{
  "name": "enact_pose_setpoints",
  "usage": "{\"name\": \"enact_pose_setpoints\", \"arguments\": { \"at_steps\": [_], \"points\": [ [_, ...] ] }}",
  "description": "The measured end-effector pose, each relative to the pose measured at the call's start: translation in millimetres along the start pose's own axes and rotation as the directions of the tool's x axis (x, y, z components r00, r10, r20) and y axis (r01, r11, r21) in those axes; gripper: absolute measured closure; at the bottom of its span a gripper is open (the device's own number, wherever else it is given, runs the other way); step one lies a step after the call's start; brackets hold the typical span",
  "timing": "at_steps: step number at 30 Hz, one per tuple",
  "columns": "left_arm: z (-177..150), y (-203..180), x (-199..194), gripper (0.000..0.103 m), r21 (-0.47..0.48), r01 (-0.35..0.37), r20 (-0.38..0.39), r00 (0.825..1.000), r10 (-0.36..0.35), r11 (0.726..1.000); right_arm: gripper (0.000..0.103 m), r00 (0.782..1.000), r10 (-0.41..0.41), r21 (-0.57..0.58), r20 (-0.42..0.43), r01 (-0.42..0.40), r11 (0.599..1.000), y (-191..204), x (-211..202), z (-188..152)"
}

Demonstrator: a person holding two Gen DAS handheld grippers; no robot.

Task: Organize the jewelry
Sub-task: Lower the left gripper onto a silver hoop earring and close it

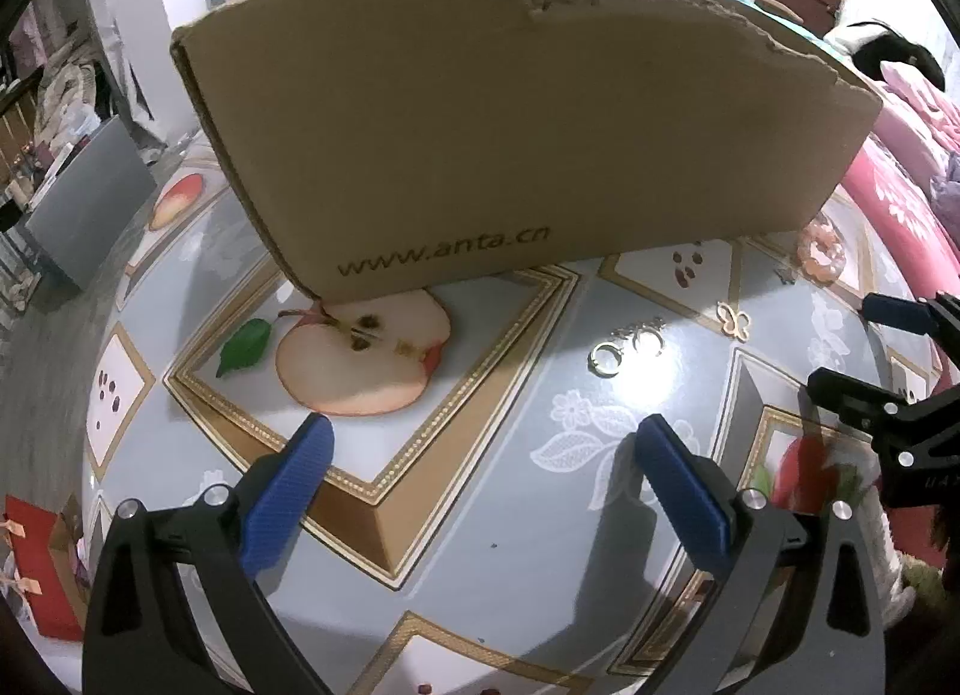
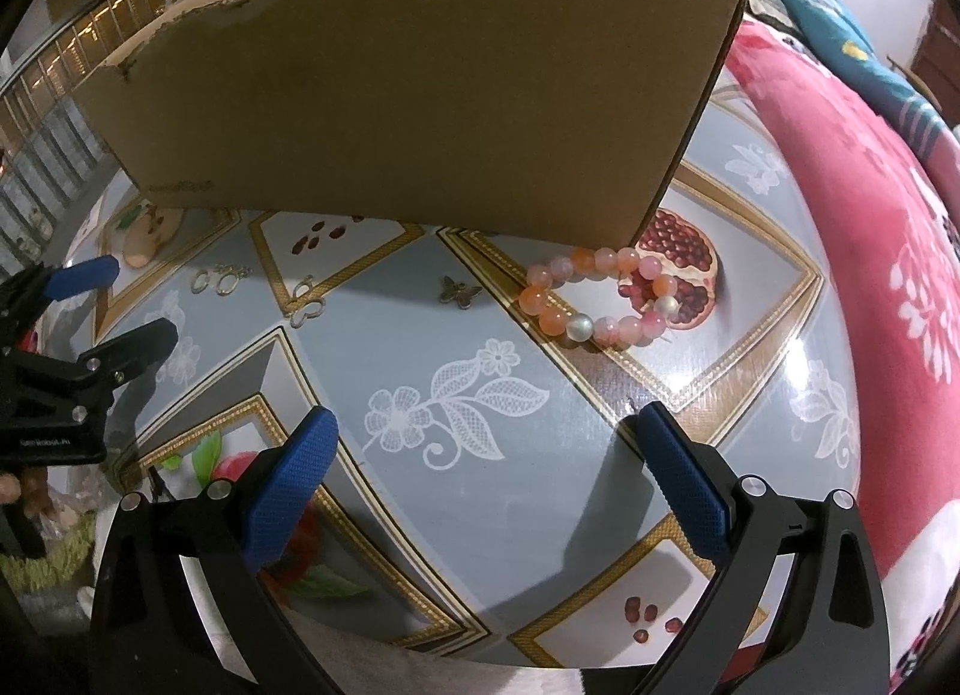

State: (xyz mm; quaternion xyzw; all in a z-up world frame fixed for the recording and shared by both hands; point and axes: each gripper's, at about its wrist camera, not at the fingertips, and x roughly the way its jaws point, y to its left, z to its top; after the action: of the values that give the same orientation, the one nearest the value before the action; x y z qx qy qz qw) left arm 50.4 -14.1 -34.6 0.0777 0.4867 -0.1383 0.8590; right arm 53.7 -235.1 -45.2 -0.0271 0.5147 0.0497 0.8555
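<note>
A brown cardboard box (image 1: pixel 516 113) stands at the back of the table; it also shows in the right wrist view (image 2: pixel 408 89). In front of it lie gold hoop earrings (image 1: pixel 630 347) (image 2: pixel 219 278), a gold butterfly piece (image 1: pixel 735 322) (image 2: pixel 307 299), a dark butterfly charm (image 2: pixel 459 292) and a pink bead bracelet (image 2: pixel 600 299) (image 1: pixel 819 251). My left gripper (image 1: pixel 483 443) is open and empty, short of the earrings. My right gripper (image 2: pixel 486 437) is open and empty, short of the bracelet. Each shows at the edge of the other's view: the right (image 1: pixel 864 341), the left (image 2: pixel 129 305).
The table has a glossy blue-grey cloth with fruit prints (image 1: pixel 366 353). A red flowered bedspread (image 2: pixel 870 227) lies right of the table. A grey panel (image 1: pixel 90 203) and cluttered shelves stand at the left. A red box (image 1: pixel 36 563) sits low at the left.
</note>
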Motion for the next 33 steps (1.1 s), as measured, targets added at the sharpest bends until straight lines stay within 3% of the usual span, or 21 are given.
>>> {"name": "enact_pose_setpoints", "arguments": {
  "at_steps": [5,8,11,15,20,28,33],
  "points": [
    [-2.1,6.4,-5.7,0.005,-0.013,0.059,0.029,0.998,-0.059,0.998,0.008,1.0,0.028,-0.015,-0.004,-0.028,0.999,1.3,-6.0,-2.3],
    [-2.5,13.7,-13.6,0.01,-0.038,0.111,0.075,0.991,-0.108,0.993,0.008,0.996,0.064,-0.05,0.056,-0.061,0.997,10.3,-21.0,-3.7],
    [-0.6,13.4,-24.1,0.017,0.001,0.127,0.126,0.984,-0.126,0.992,0.009,0.987,0.127,-0.087,0.101,-0.119,0.989,22.7,-32.5,-1.4],
    [1.8,6.6,-31.6,0.031,0.067,0.144,0.155,0.976,-0.152,0.987,0.026,0.972,0.186,-0.127,0.141,-0.169,0.977,37.1,-39.4,2.8],
    [-0.6,-2.5,-24.1,0.049,0.117,0.159,0.111,0.979,-0.172,0.98,0.05,0.969,0.219,-0.13,0.118,-0.203,0.97,43.3,-30.9,13.0],
    [9.6,-7.1,-10.6,0.076,0.159,0.193,0.063,0.977,-0.205,0.968,0.064,0.957,0.273,-0.152,0.103,-0.256,0.955,54.5,-22.4,28.3],
    [14.9,-19.8,-2.8,0.083,0.217,0.188,0.041,0.979,-0.201,0.958,0.069,0.95,0.297,-0.151,0.093,-0.282,0.948,53.3,-18.7,30.1]
  ]
}}
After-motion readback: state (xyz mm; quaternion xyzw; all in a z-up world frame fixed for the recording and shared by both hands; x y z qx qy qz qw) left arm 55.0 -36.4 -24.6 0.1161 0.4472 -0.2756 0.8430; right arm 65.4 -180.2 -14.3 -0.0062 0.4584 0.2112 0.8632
